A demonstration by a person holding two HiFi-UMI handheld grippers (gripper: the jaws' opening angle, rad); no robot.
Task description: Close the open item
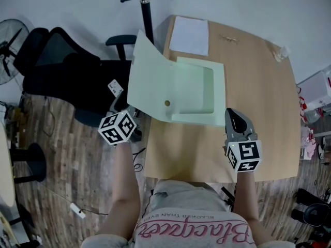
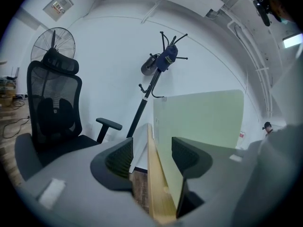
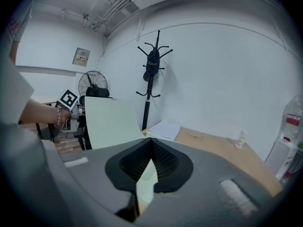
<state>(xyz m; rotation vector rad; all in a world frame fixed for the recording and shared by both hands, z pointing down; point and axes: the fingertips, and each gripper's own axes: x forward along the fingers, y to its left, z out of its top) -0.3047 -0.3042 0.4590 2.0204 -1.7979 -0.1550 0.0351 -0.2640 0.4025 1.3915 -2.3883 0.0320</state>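
A pale green folder (image 1: 199, 94) lies open on the wooden table (image 1: 258, 97). Its flap (image 1: 150, 81) is lifted and leans out over the table's left edge, a round snap (image 1: 167, 103) near its lower edge. My left gripper (image 1: 133, 122) is at the flap's lower left corner. In the left gripper view its jaws (image 2: 149, 157) stand open, with the table edge (image 2: 156, 188) and the upright flap (image 2: 203, 122) between them. My right gripper (image 1: 231, 113) rests shut on the table by the folder's lower right corner. In the right gripper view a green wedge shows under my right gripper (image 3: 151, 145).
A white sheet (image 1: 190, 35) lies at the table's far side and a small clear bottle (image 1: 281, 53) at its far right corner. Left of the table stand a black office chair (image 1: 62, 66), a coat stand (image 1: 146, 9) and a fan (image 1: 8, 45). Boxes and clutter (image 1: 315, 92) sit on the right.
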